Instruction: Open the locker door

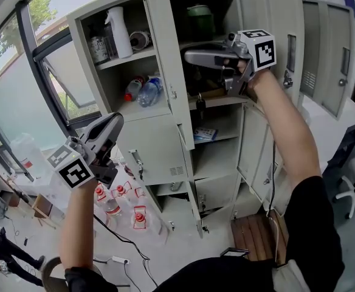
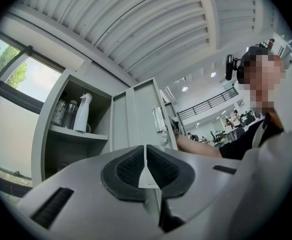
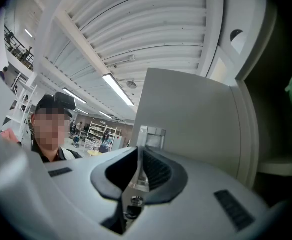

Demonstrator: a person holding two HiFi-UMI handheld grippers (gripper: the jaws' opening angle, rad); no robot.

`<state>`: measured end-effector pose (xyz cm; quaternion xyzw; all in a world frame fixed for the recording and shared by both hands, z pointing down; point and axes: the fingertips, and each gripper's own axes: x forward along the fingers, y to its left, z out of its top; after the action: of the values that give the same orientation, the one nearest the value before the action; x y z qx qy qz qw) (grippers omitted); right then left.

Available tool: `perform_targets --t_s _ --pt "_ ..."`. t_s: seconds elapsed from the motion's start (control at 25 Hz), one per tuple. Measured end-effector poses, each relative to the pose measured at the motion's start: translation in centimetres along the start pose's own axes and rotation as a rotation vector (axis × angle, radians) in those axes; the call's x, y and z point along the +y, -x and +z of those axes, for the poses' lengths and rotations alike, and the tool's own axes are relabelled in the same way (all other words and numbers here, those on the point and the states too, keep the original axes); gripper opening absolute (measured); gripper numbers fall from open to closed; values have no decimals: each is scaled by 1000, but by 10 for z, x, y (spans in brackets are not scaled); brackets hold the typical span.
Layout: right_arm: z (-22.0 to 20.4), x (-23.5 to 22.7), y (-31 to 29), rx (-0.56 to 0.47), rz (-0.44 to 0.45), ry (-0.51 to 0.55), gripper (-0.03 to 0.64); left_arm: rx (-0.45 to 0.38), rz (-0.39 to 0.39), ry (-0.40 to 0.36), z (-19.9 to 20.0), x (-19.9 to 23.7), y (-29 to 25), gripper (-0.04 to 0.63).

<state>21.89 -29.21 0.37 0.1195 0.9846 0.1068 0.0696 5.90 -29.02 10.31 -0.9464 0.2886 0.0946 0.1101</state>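
Grey lockers (image 1: pixel 156 148) hold bottles (image 1: pixel 144 90); right gripper (image 3: pixel 139 156) clamps locker door (image 3: pixel 186 119).

Spray bottle (image 1: pixel 118 32) left of locker door (image 1: pixel 165 53)

Smooth, matt painted-metal locker door (image 3: pixel 196 119); glossy white plastic spray bottle (image 1: pixel 119 32).

Pale grey steel all round you, with a few small spots of colour.
Your left tongs (image 1: pixel 115 121) and right tongs (image 1: pixel 186 56) are light grey with black ribbed pads (image 2: pixel 128 166), and each marker cube (image 1: pixel 259 48) is checked in black-and-white squares. The metal locker door (image 3: pixel 186 114) is plain pale grey, the plastic spray bottle (image 1: pixel 118 32) white, the container (image 1: pixel 200 20) dark green, the booklet (image 1: pixel 205 134) blue.
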Motion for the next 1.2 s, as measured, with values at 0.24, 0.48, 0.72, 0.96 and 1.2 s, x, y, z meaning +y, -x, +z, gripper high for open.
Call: perform_targets --t_s 0.24,0.48,0.72,0.96,1.2 --pt "1 -8 11 22 -207 68 44 -4 -24 -3 1 -12 3 28" --pt "-8 -3 22 56 -518 198 38 -22 -48 -23 2 -21 14 28" --pt "-39 27 37 110 -723 302 32 -36 -36 -46 -14 -29 31 28" --pt "-86 67 31 105 -772 309 28 24 30 -135 -47 -35 46 28" --pt "-134 102 10 36 -757 255 26 52 71 -145 -85 -40 64 28"
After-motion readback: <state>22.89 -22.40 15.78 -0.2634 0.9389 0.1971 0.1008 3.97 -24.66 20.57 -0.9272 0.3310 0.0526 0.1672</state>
